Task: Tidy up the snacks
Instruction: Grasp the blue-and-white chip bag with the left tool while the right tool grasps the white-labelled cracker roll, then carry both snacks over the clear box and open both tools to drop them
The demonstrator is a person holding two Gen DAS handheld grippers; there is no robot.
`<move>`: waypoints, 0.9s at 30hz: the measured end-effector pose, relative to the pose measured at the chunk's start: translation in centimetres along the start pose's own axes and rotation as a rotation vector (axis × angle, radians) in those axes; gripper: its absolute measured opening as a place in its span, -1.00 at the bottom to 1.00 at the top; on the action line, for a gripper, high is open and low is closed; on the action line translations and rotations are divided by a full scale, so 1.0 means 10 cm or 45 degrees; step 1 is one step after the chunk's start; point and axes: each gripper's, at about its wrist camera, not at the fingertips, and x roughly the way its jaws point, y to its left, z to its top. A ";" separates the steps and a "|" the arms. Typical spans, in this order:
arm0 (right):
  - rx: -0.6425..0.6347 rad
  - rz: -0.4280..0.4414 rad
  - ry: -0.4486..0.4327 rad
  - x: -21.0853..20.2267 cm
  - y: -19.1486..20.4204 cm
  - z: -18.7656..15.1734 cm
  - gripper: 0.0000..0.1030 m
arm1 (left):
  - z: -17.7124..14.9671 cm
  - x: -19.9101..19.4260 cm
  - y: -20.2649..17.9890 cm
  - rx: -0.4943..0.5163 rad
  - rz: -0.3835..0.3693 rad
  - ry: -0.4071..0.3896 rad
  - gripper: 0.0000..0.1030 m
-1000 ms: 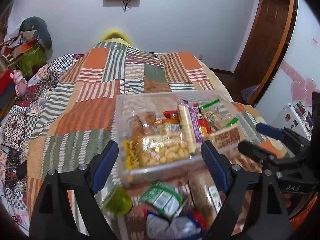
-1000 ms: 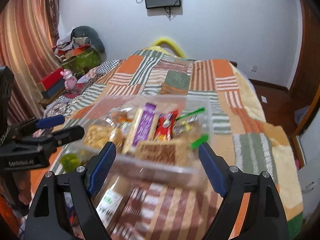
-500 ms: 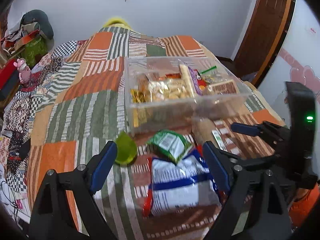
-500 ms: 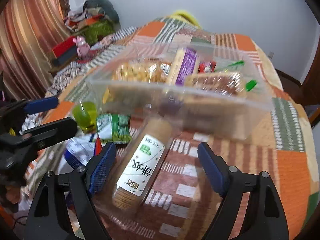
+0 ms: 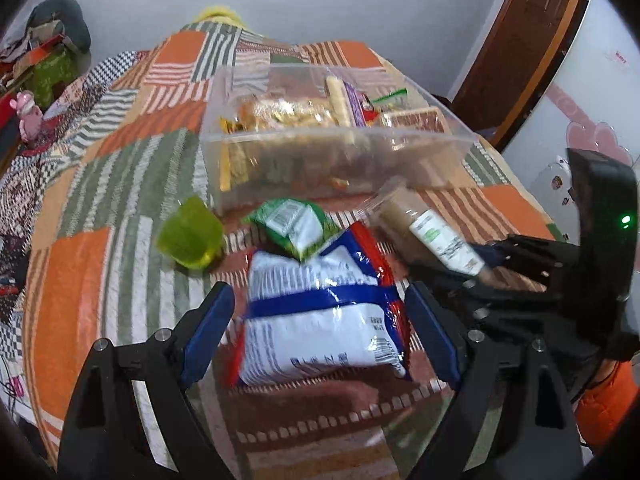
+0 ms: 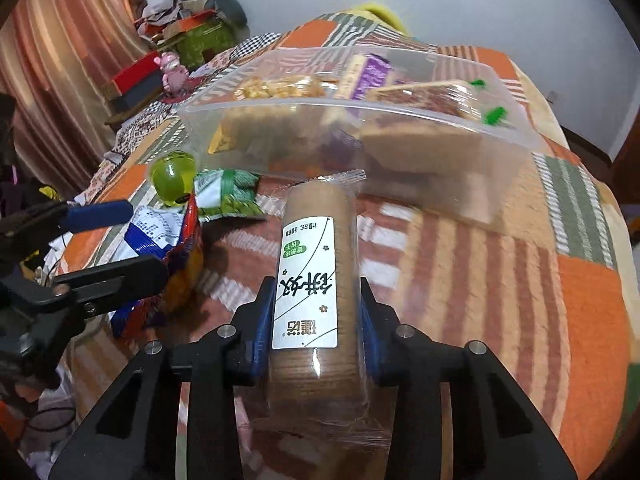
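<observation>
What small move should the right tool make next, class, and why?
Probably lift the biscuit roll and carry it over the clear bin. The right tool is already shut on the roll, which lies on the blanket just in front of the bin, and the bin already holds other snacks. The left tool is open around the white bag.

A clear bin of packed snacks sits far on the quilt. Near it lie a green jelly cup, a green packet, a white-blue bag, and, rightmost, a brown biscuit roll.
</observation>
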 end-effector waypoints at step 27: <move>0.068 -0.037 -0.181 -0.57 -0.19 -0.11 -0.34 | -0.10 -0.10 -0.17 0.051 0.023 -0.085 0.12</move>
